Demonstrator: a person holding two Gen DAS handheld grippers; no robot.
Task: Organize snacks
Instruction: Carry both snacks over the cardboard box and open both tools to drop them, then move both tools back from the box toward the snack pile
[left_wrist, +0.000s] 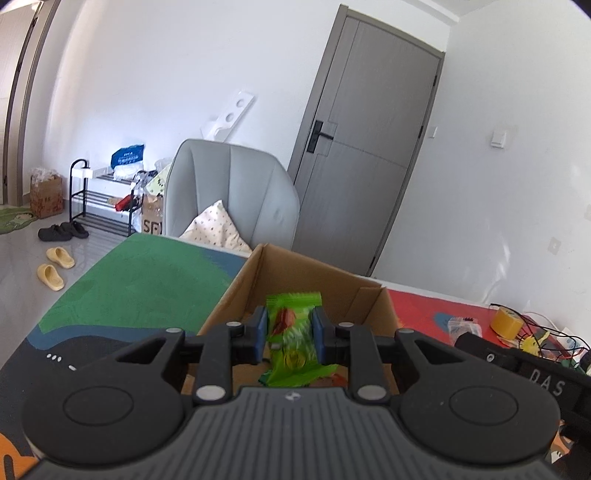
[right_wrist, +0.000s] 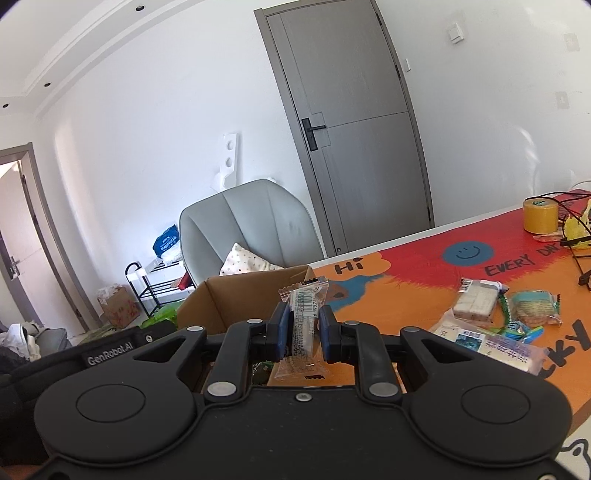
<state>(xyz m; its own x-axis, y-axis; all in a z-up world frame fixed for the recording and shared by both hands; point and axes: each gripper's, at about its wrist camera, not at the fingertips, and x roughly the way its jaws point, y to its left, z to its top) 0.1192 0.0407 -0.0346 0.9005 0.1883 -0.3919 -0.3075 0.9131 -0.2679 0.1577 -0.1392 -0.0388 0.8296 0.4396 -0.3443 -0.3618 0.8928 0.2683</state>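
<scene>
In the left wrist view the left gripper (left_wrist: 289, 334) sits low in the centre of the frame, its blue pads pressed against both sides of a green snack packet (left_wrist: 293, 338) that stands upright between them. Right behind and beneath the packet is an open cardboard box (left_wrist: 295, 273), resting on a colourful table mat (left_wrist: 147, 280) — green in the left of the frame, red to the right.

In the right wrist view the right gripper (right_wrist: 303, 330) is likewise clamped, its pads squeezing a clear-wrapped snack bar (right_wrist: 303, 325) with a barcode on the wrapper. The same box (right_wrist: 236, 295) lies just behind and to the left of this gripper. At the right of the frame, a loose pile of snack packets (right_wrist: 495, 317) lies on the orange part of the mat, well apart from the box. A roll of yellow tape (right_wrist: 540, 216) stands in the upper right — near some black cables.
</scene>
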